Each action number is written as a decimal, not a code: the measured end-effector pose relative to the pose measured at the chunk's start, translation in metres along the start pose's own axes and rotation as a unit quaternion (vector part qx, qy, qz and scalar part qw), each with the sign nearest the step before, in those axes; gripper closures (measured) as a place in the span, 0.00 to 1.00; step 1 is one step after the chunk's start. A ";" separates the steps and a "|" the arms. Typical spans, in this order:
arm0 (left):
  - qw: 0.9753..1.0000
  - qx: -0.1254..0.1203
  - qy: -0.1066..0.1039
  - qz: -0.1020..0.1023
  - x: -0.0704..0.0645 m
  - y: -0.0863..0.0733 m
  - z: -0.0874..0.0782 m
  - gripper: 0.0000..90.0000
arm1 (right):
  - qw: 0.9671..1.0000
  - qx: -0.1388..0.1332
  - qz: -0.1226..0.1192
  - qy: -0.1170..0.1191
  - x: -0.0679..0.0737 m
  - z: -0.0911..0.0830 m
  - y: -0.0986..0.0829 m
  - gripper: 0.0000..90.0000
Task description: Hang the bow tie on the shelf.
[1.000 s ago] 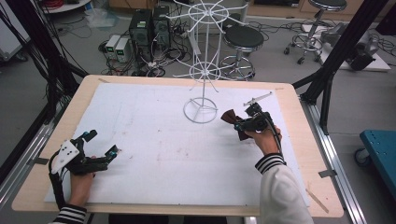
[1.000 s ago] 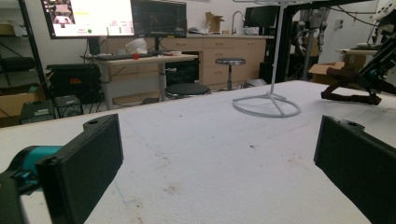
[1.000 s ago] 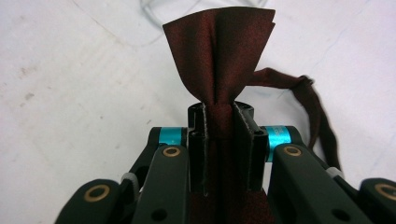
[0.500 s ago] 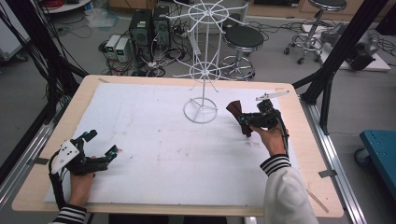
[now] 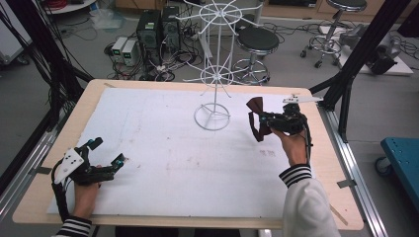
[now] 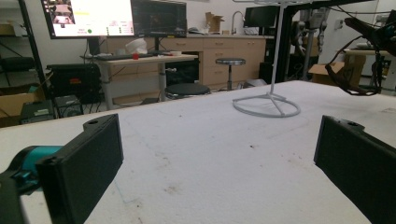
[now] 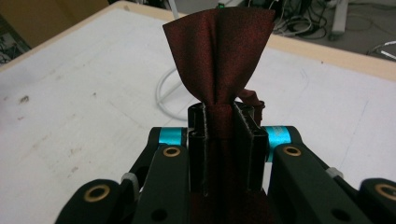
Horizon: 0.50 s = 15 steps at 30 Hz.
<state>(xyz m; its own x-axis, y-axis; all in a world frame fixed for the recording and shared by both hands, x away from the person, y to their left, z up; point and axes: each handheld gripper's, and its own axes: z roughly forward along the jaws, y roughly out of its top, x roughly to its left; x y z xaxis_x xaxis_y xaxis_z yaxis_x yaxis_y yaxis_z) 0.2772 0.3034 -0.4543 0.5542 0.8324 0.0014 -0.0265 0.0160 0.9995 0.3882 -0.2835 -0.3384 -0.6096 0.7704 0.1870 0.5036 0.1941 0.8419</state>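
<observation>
the right gripper point(image 5: 267, 123) is clamped on a bow tie point(image 5: 255, 118), lifted near the rack point(image 5: 213, 74). hanging it remains. the left gripper point(image 5: 106, 154) rests wide open, empty.

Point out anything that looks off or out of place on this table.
Nothing stands out. The dark red bow tie is pinched in the right gripper above the table, the white wire stand is upright, and the left gripper rests open.
</observation>
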 end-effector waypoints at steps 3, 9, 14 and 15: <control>1.000 0.000 0.000 -0.002 0.000 0.000 0.000 0.02 | 1.000 -0.015 -0.001 -0.002 0.001 -0.003 0.002 0.86; 1.000 -0.001 0.000 -0.002 0.000 0.000 0.000 0.02 | 0.999 -0.039 0.000 -0.011 0.003 -0.008 0.008 0.86; 1.000 0.000 -0.001 0.000 0.000 0.000 0.000 0.02 | 0.998 -0.060 -0.001 -0.022 0.005 -0.014 0.011 0.86; 1.000 0.000 -0.001 0.000 0.000 0.000 0.000 0.02 | 0.997 -0.067 -0.001 -0.024 0.006 -0.015 0.012 0.86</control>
<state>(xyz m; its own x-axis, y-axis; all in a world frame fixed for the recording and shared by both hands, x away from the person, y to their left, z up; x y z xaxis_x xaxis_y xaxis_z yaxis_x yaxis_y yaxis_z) 0.2773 0.3034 -0.4543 0.5552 0.8317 0.0008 -0.0263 0.0166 0.9995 0.3816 -0.2860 -0.3191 -0.5788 0.7986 0.1647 0.4147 0.1144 0.9027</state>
